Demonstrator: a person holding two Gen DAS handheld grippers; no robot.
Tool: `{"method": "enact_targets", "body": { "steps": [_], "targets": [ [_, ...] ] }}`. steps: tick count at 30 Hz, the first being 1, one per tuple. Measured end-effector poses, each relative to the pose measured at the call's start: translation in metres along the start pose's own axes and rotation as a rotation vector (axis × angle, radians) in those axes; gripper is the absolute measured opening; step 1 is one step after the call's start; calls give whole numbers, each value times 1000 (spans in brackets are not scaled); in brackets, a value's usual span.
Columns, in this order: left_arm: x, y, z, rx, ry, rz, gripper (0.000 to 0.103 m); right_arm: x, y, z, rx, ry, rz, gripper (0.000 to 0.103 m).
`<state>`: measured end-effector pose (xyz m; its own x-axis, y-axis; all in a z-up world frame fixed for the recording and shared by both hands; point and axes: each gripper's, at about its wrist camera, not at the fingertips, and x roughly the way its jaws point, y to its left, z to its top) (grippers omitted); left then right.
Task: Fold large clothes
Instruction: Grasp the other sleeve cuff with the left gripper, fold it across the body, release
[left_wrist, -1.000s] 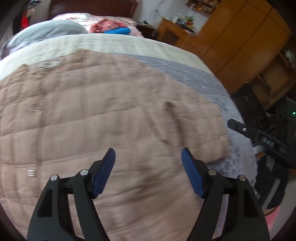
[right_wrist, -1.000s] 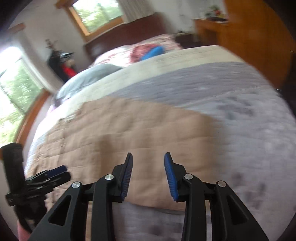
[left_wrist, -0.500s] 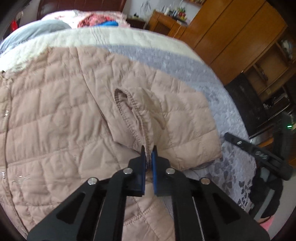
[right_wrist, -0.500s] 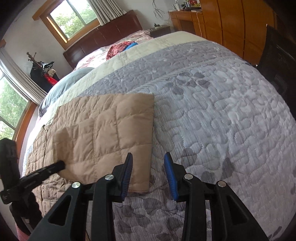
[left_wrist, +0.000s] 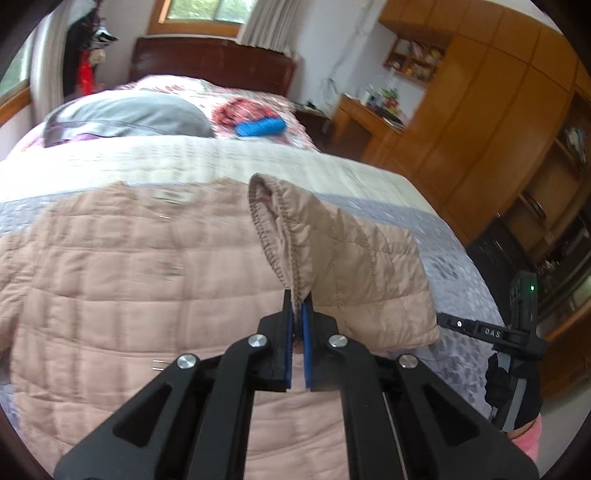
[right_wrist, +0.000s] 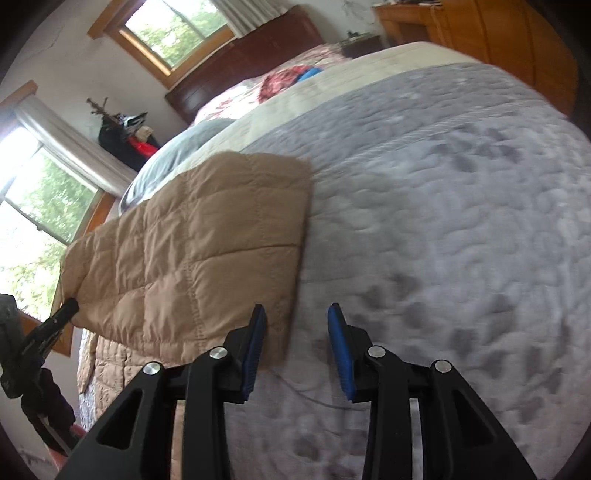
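Note:
A beige quilted jacket (left_wrist: 122, 280) lies spread on the bed. My left gripper (left_wrist: 297, 308) is shut on the cuff of its sleeve (left_wrist: 351, 258) and holds it lifted off the jacket. In the right wrist view the same sleeve (right_wrist: 207, 243) hangs raised, with the left gripper (right_wrist: 68, 306) pinching its far end. My right gripper (right_wrist: 297, 321) stands open just above the grey bedspread (right_wrist: 461, 221), its left pad over the sleeve's near corner and nothing pinched.
Pillows (left_wrist: 125, 118) and a blue object (left_wrist: 260, 127) lie by the dark headboard (left_wrist: 214, 70). A wooden wardrobe (left_wrist: 491, 122) and desk (left_wrist: 365, 114) stand right of the bed. Windows (right_wrist: 173, 26) are on the far wall.
My left gripper went from open above the jacket to shut on the sleeve cuff, then lifted it up. My right gripper came lower toward the sleeve's corner, still open.

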<state>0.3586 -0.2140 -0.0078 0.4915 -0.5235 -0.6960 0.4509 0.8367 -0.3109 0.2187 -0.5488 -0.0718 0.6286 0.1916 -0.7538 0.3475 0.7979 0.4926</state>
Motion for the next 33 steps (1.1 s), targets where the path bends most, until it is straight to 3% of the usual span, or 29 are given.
{"method": "enact_targets", "body": {
  "steps": [11,19,22,25,29,33],
  "targets": [
    [-43,103,11,-98,-38,137,3,45,55,1,-76,81,82,36],
    [-9,159,-10,-168,74,196,3,63,75,-4,-122,117,11,34],
    [17,175,-23,-186,133,215,3,70,75,-8,-130,132,-30,34],
    [30,181,-32,-184,141,219,5,76,75,-10,-144,137,-56,35],
    [34,179,-35,-157,132,239,9,78,72,-12,-150,136,-70,35],
    [22,180,-26,-202,134,244,17,68,87,-11,-163,117,-84,37]
  ]
}}
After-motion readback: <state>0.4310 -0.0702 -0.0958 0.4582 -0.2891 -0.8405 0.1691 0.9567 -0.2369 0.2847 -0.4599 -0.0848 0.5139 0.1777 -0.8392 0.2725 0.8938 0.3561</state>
